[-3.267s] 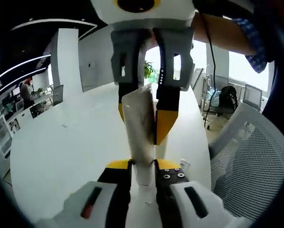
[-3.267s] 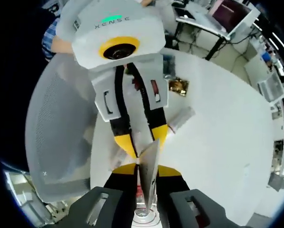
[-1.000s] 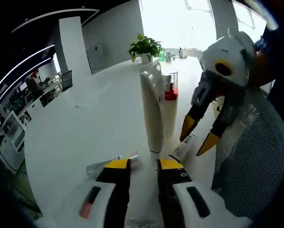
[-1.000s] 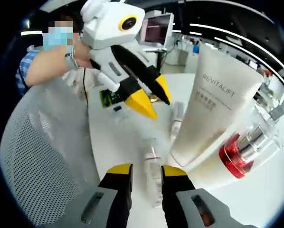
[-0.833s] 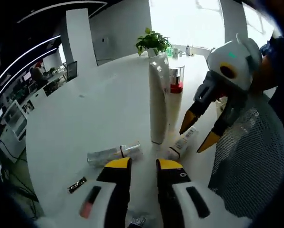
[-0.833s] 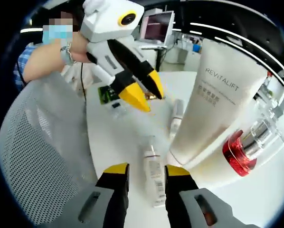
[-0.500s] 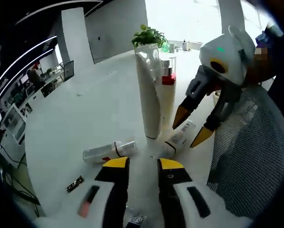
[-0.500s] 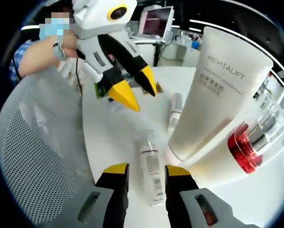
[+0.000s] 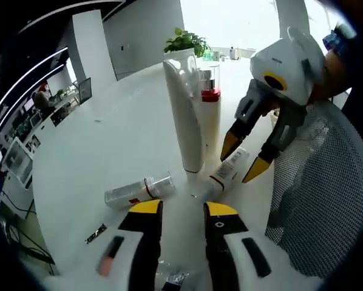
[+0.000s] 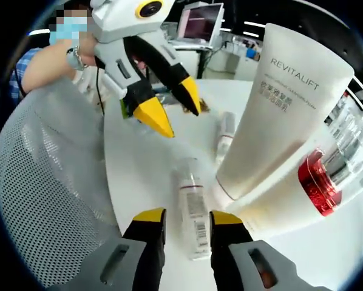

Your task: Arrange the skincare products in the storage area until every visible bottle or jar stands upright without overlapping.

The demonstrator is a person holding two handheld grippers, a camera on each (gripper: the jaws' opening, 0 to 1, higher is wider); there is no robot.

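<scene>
White round table [image 9: 96, 145]: Revitalift tube [image 10: 284, 103] and red-banded bottle [image 10: 327, 176] upright; two small bottles [image 9: 136, 191] [image 10: 192, 212] lying flat. Left gripper [image 9: 176, 209] open, empty; right gripper [image 10: 180, 217] spread, straddling the nearer one.

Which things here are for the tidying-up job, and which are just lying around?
For the job:
white tube, standing
red-banded bottle, standing
small labelled bottle, lying down
clear bottle, lying down

Just lying around:
potted plant
mesh chair
small dark flat item
</scene>
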